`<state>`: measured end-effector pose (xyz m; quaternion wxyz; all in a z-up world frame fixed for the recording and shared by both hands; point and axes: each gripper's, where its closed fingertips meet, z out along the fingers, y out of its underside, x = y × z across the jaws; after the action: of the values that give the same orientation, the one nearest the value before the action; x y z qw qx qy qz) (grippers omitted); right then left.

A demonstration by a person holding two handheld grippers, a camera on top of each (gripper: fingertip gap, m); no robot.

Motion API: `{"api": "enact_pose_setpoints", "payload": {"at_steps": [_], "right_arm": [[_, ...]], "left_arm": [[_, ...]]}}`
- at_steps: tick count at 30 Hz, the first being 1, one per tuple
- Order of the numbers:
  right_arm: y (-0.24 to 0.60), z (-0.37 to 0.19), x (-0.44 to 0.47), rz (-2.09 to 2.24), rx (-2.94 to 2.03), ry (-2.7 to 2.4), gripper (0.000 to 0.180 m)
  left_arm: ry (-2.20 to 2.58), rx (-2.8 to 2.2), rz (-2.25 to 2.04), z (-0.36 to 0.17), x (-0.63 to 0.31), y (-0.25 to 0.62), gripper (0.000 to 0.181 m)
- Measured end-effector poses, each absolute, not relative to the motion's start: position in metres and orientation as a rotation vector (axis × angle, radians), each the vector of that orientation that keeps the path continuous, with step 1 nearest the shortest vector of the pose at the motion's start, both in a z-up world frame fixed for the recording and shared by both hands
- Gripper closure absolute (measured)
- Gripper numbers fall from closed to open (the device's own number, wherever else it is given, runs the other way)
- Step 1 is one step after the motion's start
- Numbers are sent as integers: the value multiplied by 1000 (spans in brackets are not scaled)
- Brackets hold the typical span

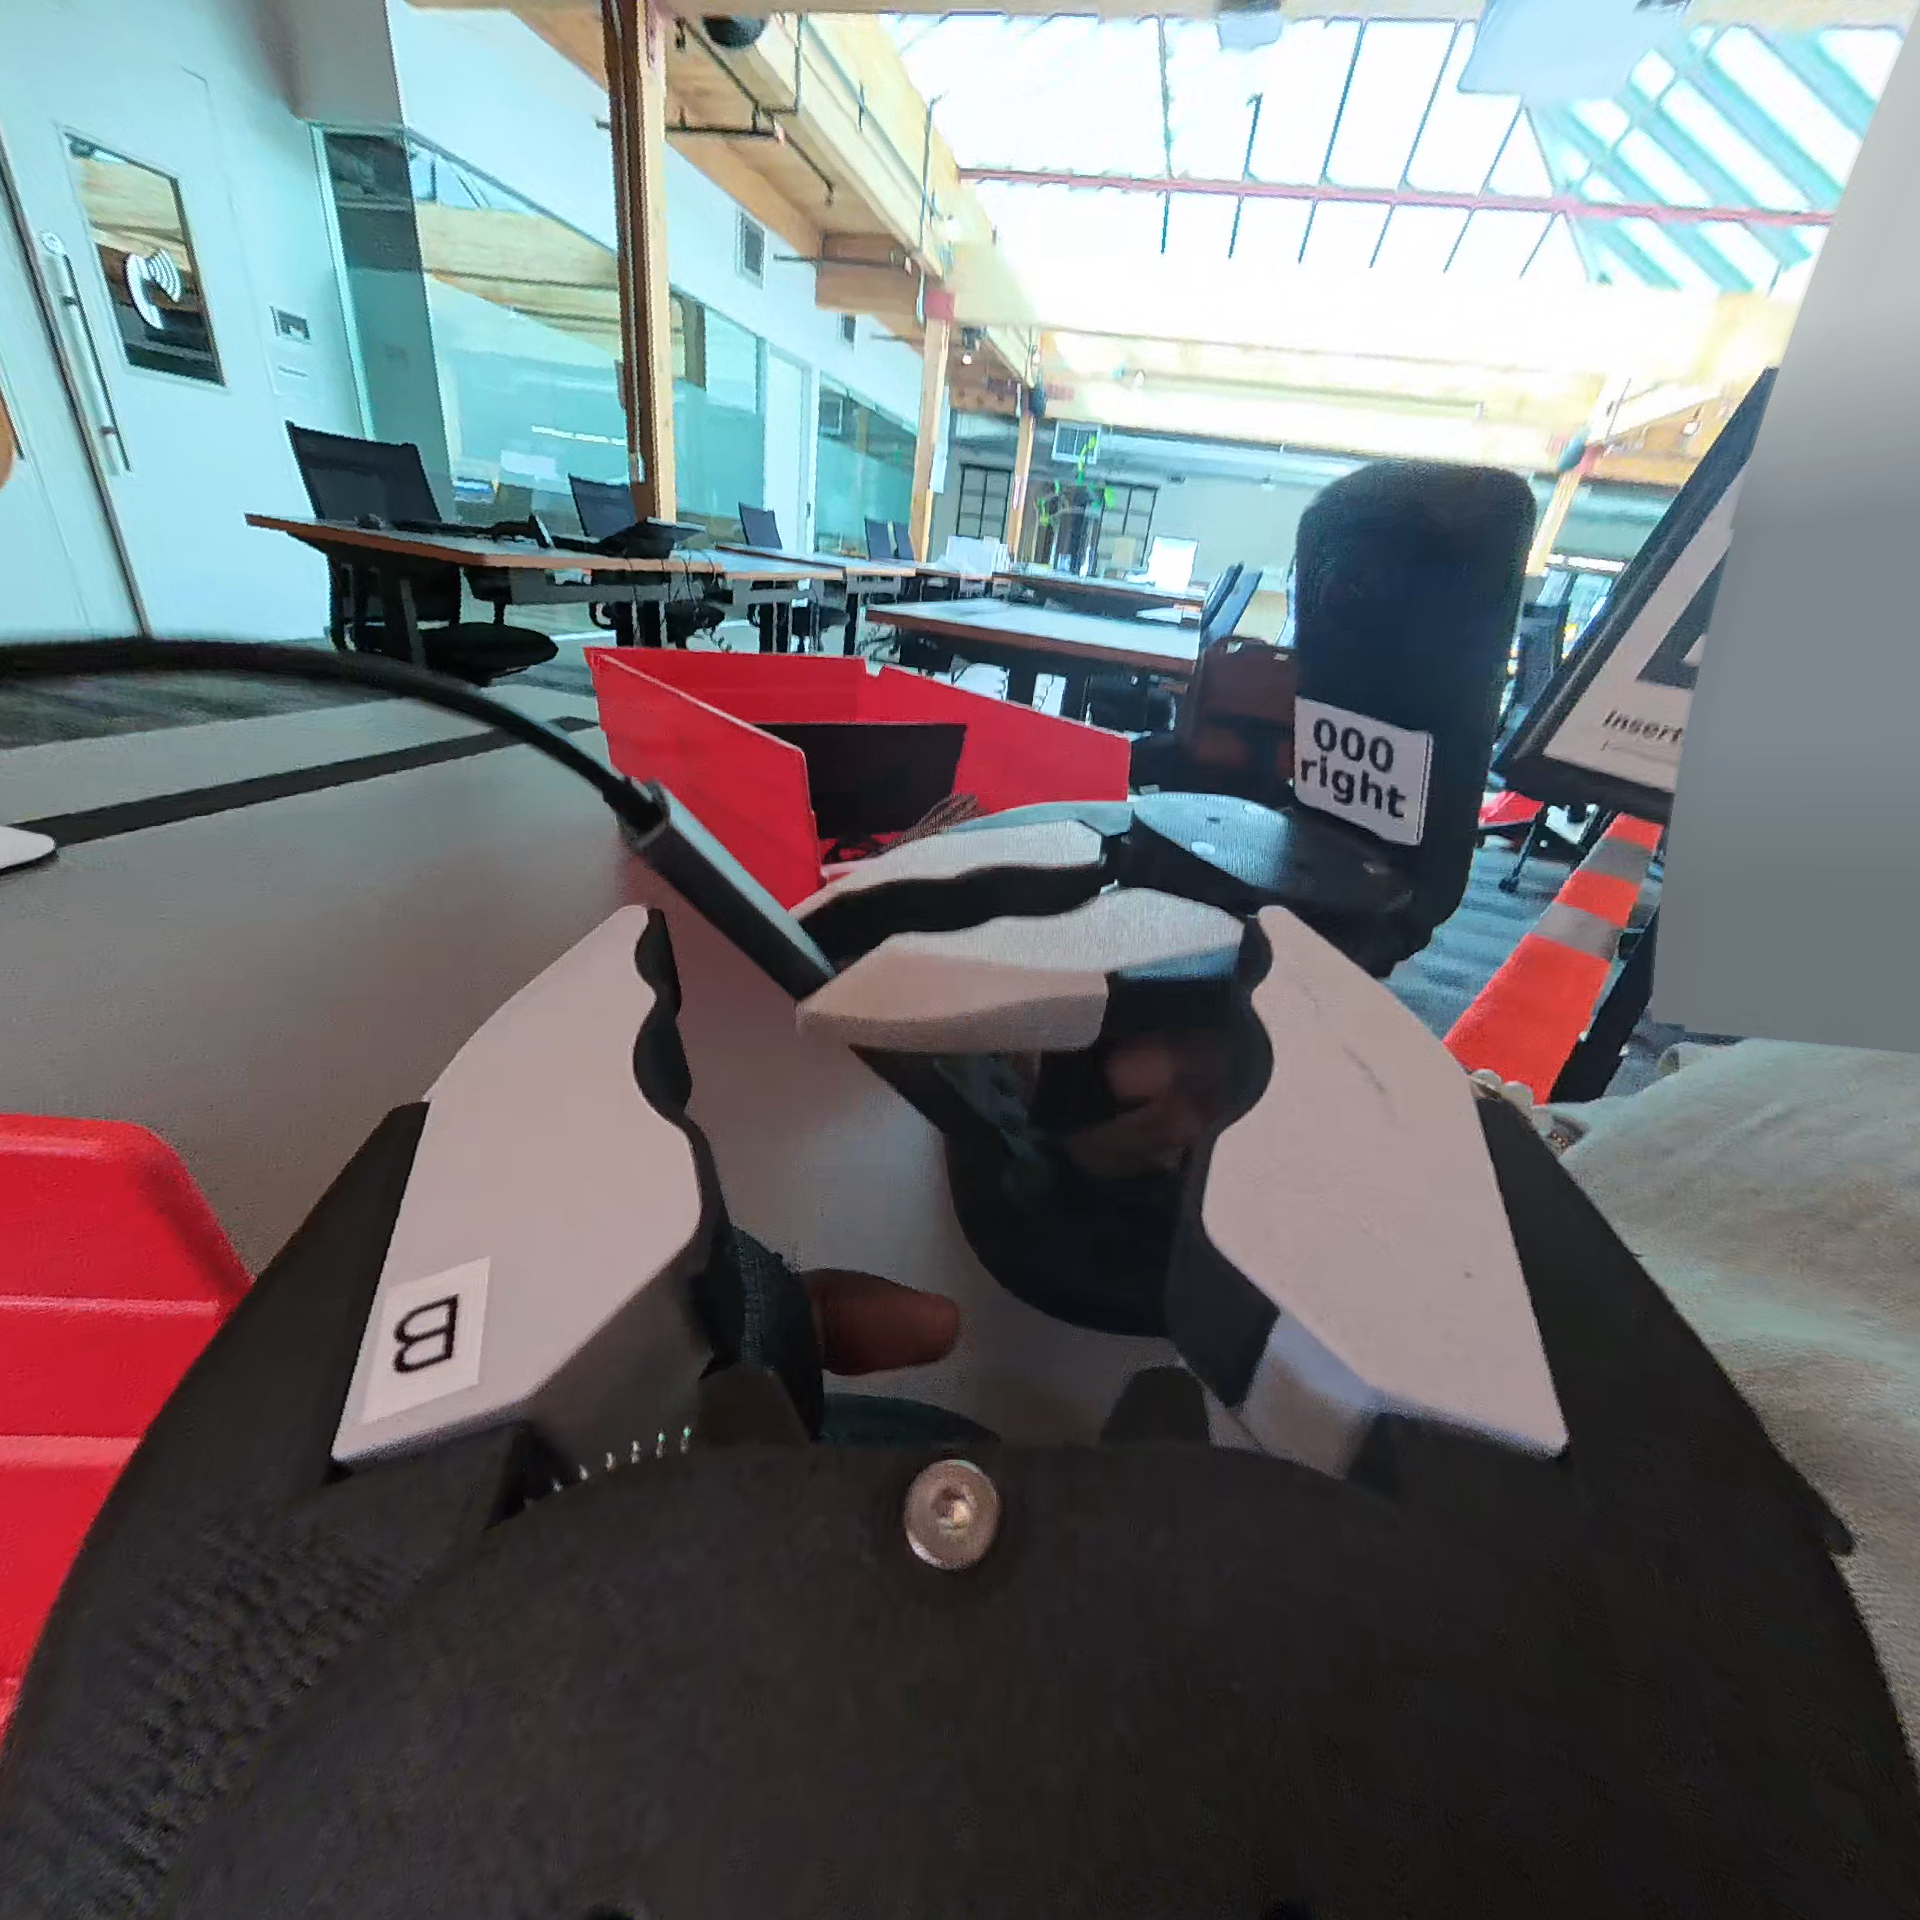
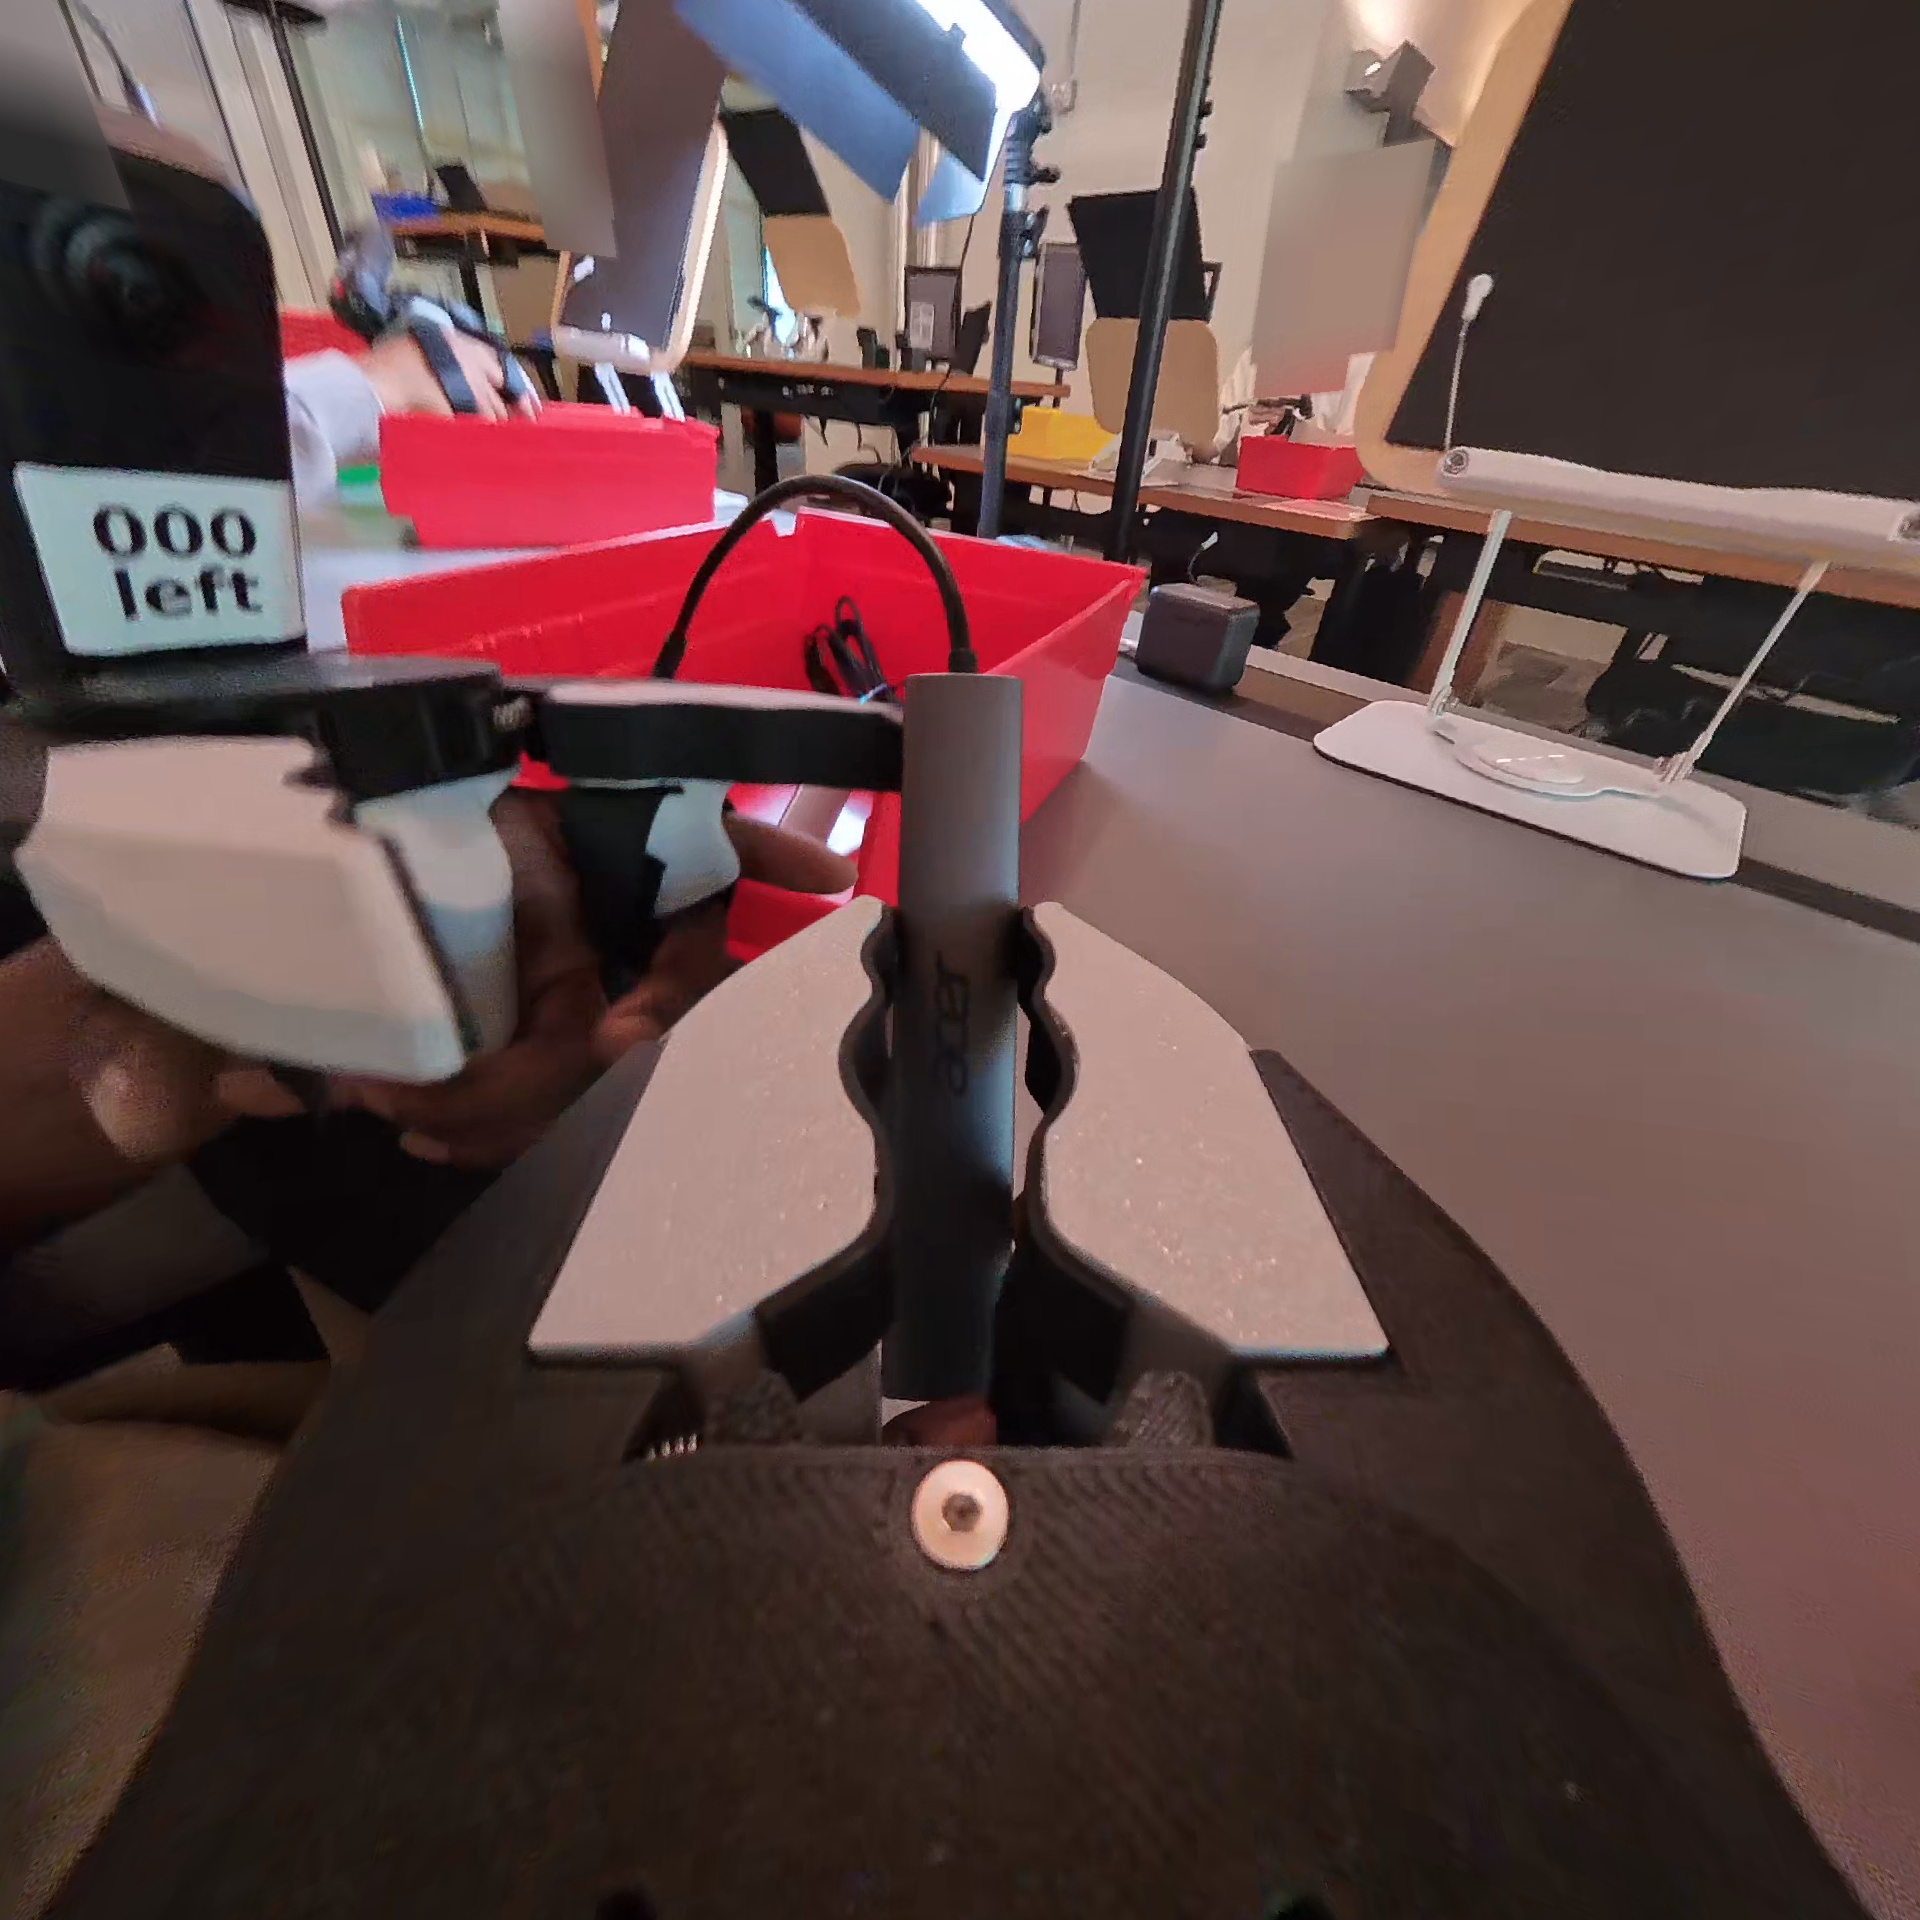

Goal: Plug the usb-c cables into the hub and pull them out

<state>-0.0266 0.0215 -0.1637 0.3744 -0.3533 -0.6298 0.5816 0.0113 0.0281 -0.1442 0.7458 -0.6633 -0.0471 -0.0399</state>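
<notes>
My right gripper (image 2: 956,914) is shut on a grey bar-shaped hub (image 2: 956,1039) and holds it above the dark table, pointing away from me. The hub's own black cable (image 2: 831,499) loops from its far end back toward the red bin (image 2: 623,613). A bundle of black cables (image 2: 842,644) lies inside that bin. My left gripper (image 1: 956,935) is open, its fingers (image 1: 551,1143) spread either side of the hub's broad face (image 1: 769,1091). In the right wrist view the left gripper (image 2: 727,800) comes in from the left, one finger against the hub's side. The right gripper (image 1: 821,961) shows pinching the hub.
The red bin (image 1: 707,748) stands on the table just beyond both grippers. Another red tray (image 1: 83,1247) is at the near left. A white stand (image 2: 1538,800) and a small dark box (image 2: 1195,634) sit at the right. A propped sign (image 1: 1621,675) stands far right.
</notes>
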Motion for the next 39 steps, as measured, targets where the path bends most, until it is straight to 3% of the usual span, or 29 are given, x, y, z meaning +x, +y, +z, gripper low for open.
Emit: {"api": "enact_pose_setpoints", "payload": {"at_steps": [10, 18, 25, 31, 39], "right_arm": [[50, -140, -22, 1867, -1048, -1357, 158], [68, -106, -13, 1784, -938, -1246, 158], [192, -27, 6, 1235, -914, -1182, 158], [325, 8, 59, 518, -990, -1151, 158], [394, -24, 28, 74, -1004, -1465, 158]], "left_arm": [[-4, -1501, -40, -150, 25, 33, 79], [-135, -1347, -283, -136, 7, 19, 79], [-77, -1344, -282, -134, 15, 18, 79], [40, -1412, -227, -140, 32, 24, 79], [9, -1404, -246, -139, 27, 24, 80]]}}
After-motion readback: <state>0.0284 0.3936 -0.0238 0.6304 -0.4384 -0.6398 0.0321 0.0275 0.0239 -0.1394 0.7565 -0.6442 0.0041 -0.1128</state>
